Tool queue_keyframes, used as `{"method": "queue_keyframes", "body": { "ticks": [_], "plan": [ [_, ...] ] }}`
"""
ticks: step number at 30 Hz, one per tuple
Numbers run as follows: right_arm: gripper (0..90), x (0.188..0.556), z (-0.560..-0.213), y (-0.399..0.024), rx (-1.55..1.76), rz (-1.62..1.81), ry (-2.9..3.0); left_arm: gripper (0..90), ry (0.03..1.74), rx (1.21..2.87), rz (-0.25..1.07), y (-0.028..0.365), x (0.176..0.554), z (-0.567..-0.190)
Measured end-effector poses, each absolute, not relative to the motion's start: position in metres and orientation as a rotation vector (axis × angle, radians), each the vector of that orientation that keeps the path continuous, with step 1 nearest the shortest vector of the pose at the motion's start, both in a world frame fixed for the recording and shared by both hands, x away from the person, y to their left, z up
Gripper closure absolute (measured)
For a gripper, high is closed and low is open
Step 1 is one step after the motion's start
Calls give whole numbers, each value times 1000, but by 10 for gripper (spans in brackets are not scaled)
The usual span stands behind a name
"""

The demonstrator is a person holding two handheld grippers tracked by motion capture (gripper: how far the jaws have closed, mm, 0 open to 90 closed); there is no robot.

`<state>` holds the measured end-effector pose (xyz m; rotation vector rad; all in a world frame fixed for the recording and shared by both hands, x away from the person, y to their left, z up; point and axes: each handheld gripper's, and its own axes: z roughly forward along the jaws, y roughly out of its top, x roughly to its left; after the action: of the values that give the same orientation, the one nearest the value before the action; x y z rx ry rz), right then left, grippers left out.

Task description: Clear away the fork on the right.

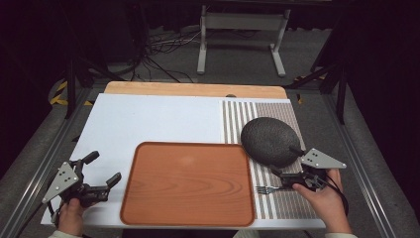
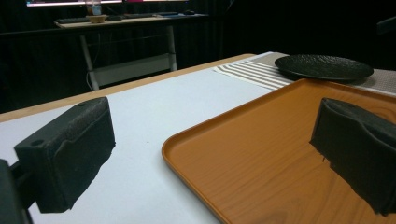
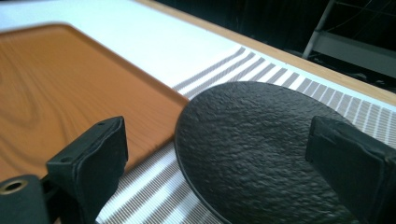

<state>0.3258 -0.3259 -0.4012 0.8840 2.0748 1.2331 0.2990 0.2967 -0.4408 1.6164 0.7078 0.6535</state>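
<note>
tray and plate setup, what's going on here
A person holds a gripper in each hand at a table. Both are open and holding nothing. The left gripper hovers beside the empty orange tray. The right gripper is at the near edge of the black plate on the striped mat, with a fork lying close by.

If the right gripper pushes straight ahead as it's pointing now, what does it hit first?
Most likely the black plate: it lies between the right gripper's open jaws, just ahead, on the striped mat. How high the jaws ride above it is unclear.
</note>
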Motion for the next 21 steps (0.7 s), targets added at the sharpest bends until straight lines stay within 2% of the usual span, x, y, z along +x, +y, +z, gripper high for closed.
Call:
{"method": "queue_keyframes", "body": {
  "ticks": [21],
  "plan": [
    [82, 335, -371, -328, 771, 911, 2361, 5, 706, 1625, 646, 296, 299, -440]
  ]
}}
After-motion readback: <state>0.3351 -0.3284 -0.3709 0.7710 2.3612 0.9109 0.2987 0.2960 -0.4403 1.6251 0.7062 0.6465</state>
